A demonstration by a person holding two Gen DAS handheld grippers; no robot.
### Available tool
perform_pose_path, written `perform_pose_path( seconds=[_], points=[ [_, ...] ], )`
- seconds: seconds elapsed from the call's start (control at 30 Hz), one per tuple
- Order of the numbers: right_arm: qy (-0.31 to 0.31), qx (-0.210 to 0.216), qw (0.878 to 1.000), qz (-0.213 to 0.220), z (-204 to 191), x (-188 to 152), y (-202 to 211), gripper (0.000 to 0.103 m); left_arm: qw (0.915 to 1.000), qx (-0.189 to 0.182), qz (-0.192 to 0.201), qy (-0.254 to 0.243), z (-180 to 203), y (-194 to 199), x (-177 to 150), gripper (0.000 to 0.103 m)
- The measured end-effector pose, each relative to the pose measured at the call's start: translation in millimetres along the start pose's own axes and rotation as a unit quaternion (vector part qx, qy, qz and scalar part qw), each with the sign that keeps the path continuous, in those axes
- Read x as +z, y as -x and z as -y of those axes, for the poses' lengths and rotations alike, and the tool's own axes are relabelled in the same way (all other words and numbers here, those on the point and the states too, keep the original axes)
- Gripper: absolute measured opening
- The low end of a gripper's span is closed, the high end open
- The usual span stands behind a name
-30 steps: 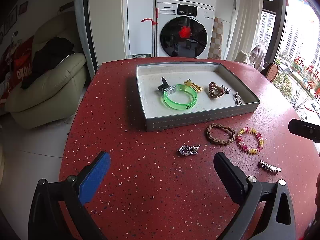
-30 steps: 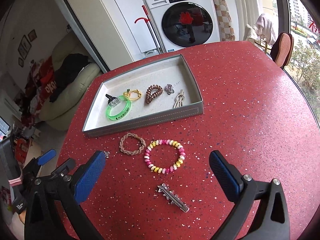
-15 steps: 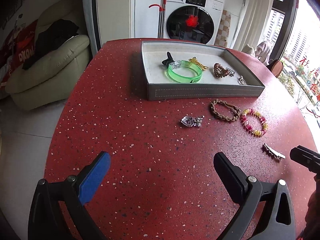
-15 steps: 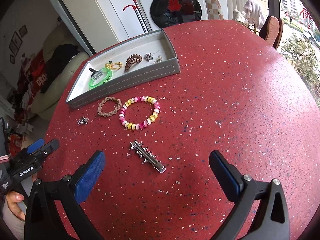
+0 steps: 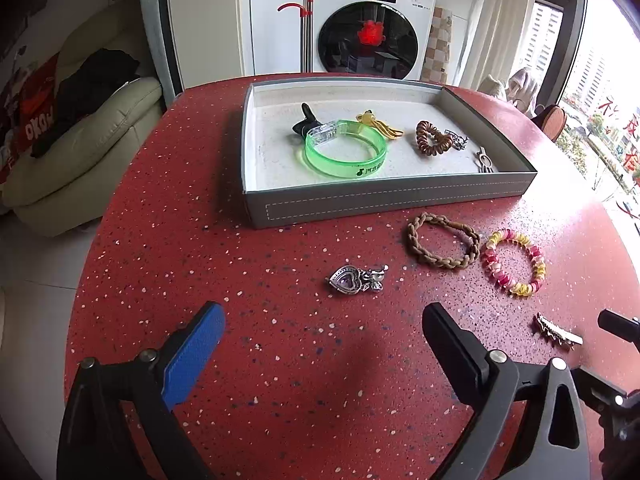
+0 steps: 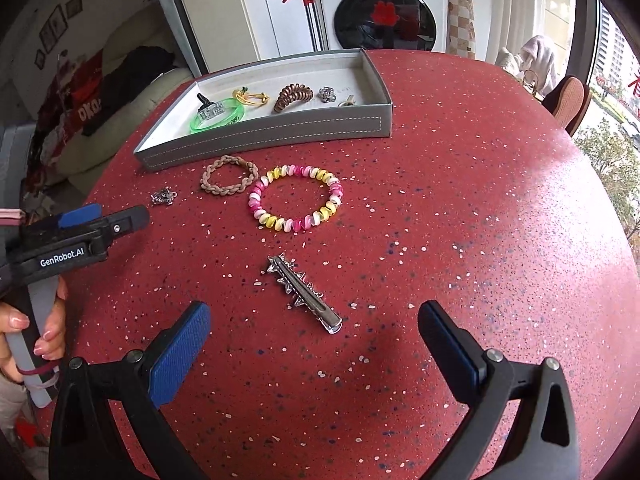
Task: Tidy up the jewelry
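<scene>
Hair clip [image 6: 304,294]: spiked metal bar, lying flat on the red table [image 6: 460,208], apart from the tray [image 6: 280,136], directly ahead of the right gripper [image 6: 314,344]. Probably light, rigid and slippery; best pinched across the plain bar end (spikes may skid off the pads). Right gripper spread wide, holding nothing. Left gripper [image 5: 324,344] likewise spread and empty, facing the heart pendant [image 5: 356,279]. Braided bracelet [image 6: 229,174] and beaded bracelet [image 6: 296,203] lie between clip and tray.

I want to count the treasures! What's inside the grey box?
Inside the grey box: green bangle, black clip, yellow tie, brown coil tie, two small silver pieces. Under the bangle is hidden.
</scene>
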State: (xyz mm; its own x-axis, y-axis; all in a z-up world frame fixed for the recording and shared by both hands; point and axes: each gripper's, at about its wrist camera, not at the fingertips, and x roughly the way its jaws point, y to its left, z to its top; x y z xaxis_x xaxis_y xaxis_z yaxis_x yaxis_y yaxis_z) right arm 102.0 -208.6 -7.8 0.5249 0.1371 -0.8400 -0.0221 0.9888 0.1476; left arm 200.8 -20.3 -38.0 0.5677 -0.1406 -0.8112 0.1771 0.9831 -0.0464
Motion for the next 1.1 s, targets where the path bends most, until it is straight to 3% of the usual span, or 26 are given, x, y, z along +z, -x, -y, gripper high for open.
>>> perform_pose_path(
  seconds=[0.13,0.23,0.37,0.5,0.57,0.77,0.83,0.93,1.1],
  points=[
    [0.021,-0.011,1.0,0.003,-6.0,2.1,-2.0,0.1,0.9999,0.011,0.002,-0.006,5.8,-7.5,5.7,0.103],
    [0.033,-0.018,0.999,0.0,-8.3,4.8,-6.2,0.092,0.9999,0.015,0.001,-0.004,5.5,-11.2,9.2,0.097],
    [0.042,-0.02,0.999,-0.011,-9.3,6.9,-14.6,0.081,0.9998,0.018,-0.005,-0.005,5.7,-17.2,12.1,0.097],
    [0.051,-0.028,0.998,-0.018,-11.8,5.5,-20.3,0.078,0.9997,0.02,-0.012,-0.008,7.9,-22.7,11.6,0.096],
    [0.058,-0.036,0.997,-0.019,-14.1,4.2,-20.7,0.076,0.9996,0.019,-0.016,-0.011,9.1,-25.0,10.7,0.089],
    [0.074,-0.037,0.996,-0.021,-20.8,2.8,-18.3,0.061,0.9997,0.008,-0.011,-0.018,13.1,-23.3,9.7,0.08],
    [0.075,-0.036,0.996,-0.022,-22.6,3.4,-17.9,0.057,0.9997,0.006,-0.01,-0.021,14.6,-22.1,9.7,0.072],
    [0.074,-0.033,0.996,-0.024,-24.6,3.6,-16.8,0.047,0.9997,0.005,-0.008,-0.023,15.1,-20.4,10.2,0.054],
    [0.069,-0.036,0.997,-0.026,-26.5,4.2,-15.6,0.019,0.9998,-0.007,-0.005,-0.019,10.7,-18.1,9.4,0.051]
  ],
)
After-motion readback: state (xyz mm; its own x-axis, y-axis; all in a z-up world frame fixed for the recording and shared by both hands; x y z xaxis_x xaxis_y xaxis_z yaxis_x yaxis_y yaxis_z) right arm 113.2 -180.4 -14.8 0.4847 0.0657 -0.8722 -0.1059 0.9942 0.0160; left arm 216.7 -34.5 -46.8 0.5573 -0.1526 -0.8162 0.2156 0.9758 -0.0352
